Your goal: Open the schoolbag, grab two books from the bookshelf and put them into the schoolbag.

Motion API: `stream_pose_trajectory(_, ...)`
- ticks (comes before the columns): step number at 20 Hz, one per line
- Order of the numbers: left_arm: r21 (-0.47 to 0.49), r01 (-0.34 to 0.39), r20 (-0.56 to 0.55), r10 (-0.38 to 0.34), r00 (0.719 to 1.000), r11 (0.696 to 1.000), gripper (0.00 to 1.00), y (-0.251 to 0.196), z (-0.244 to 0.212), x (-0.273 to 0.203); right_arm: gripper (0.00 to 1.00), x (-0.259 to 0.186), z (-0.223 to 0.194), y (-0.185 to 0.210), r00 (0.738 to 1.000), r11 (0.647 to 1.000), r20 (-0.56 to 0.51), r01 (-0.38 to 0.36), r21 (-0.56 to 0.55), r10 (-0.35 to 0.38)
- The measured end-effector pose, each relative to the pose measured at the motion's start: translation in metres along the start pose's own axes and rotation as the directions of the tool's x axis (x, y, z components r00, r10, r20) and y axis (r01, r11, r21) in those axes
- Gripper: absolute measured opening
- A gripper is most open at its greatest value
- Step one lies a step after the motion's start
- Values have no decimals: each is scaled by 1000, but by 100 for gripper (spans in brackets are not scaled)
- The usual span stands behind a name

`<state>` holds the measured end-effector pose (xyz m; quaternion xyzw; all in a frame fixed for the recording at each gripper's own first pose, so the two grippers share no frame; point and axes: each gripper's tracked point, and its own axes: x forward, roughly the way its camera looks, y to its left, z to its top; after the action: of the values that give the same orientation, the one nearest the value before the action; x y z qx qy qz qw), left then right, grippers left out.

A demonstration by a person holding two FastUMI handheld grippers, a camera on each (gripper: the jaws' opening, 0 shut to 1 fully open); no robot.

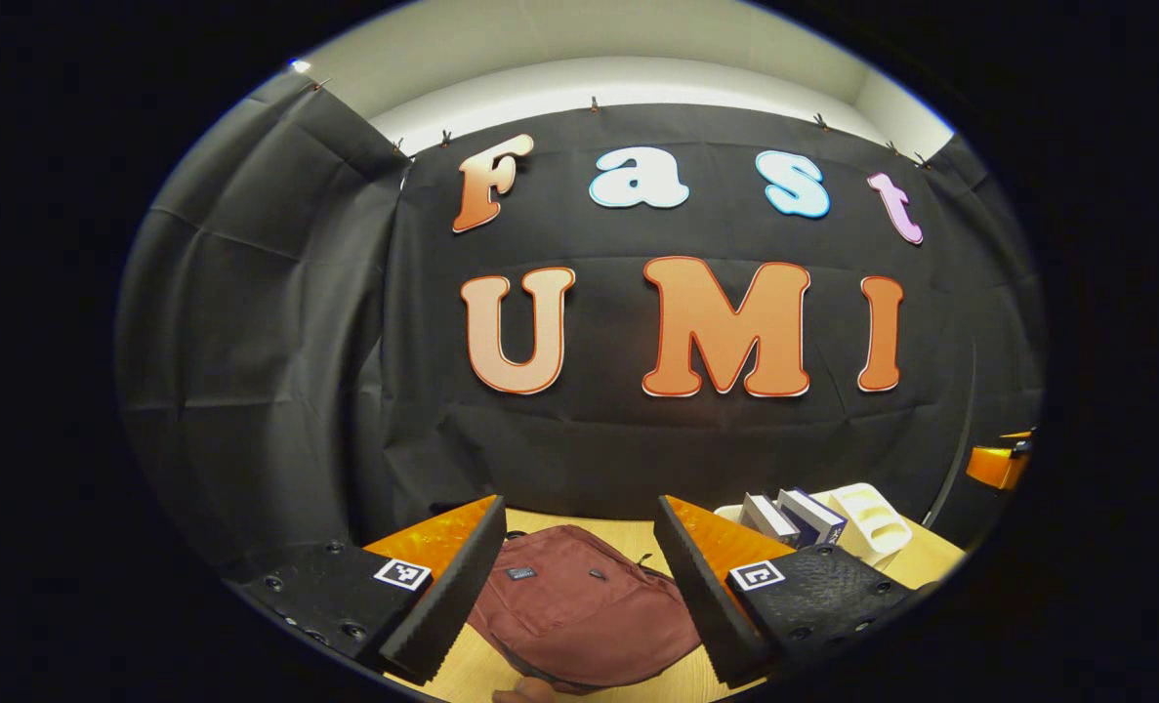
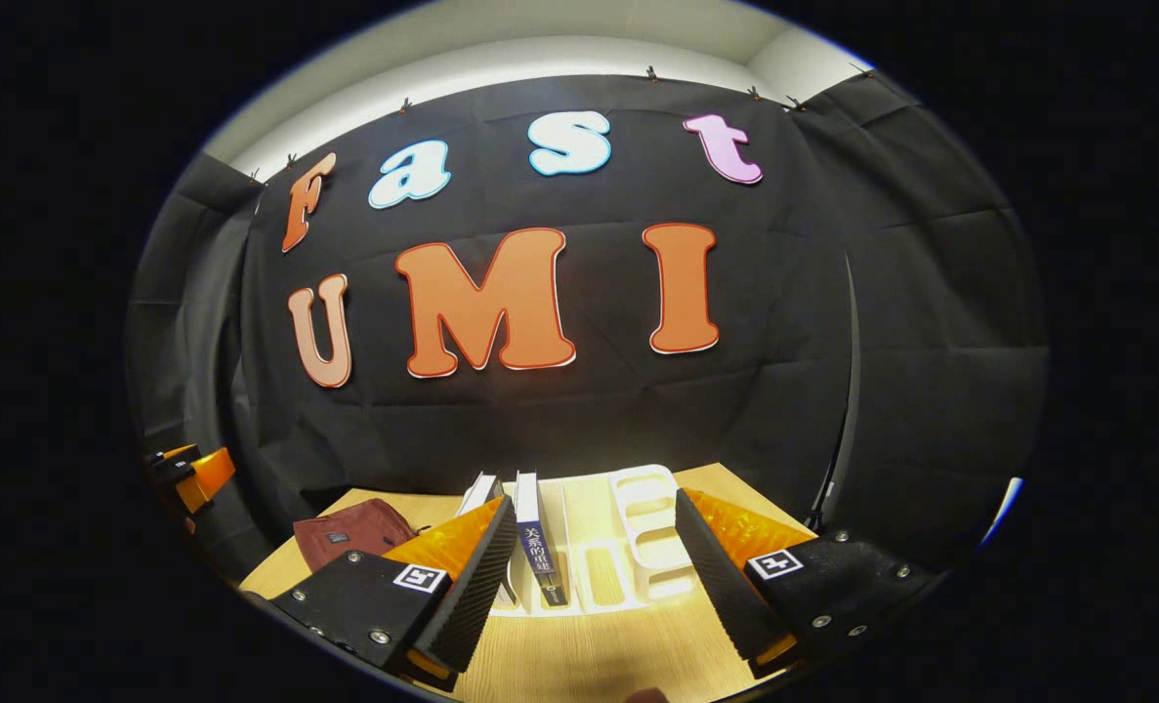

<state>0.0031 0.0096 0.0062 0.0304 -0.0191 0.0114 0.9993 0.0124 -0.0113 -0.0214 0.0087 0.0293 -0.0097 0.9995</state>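
The maroon schoolbag lies flat on the table, directly ahead of the released left gripper. The right gripper, also spread empty, faces 2 upright books in the white bookshelf.

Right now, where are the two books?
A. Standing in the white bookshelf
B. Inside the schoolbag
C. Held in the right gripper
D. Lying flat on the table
A: in the right gripper view both books stand upright in the white bookshelf, beyond the open right gripper; the schoolbag lies apart.
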Motion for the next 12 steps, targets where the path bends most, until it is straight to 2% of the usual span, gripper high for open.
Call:
stream_pose_trajectory(4, 66, -4, -47, 7, 999, 998, 95, 1, -25, 7, 96, 2, -16, -7, 999, 1000, -39, 16, -16, -17)
stream_pose_trajectory(7, 138, 21, -130, -2, 991, 990, 95, -7, -66, 8, 96, 5, -30, -19, 996, 999, -75, 44, -19, -45)
stream_pose_trajectory(9, 207, 58, -164, -23, 986, 977, 95, -16, -94, 10, 96, 6, -39, -27, 993, 998, -102, 63, -18, -64)
stream_pose_trajectory(12, 320, 111, -245, -31, 969, 941, 96, -31, -142, 10, 96, 8, -53, -41, 985, 995, -139, 95, -28, -98)
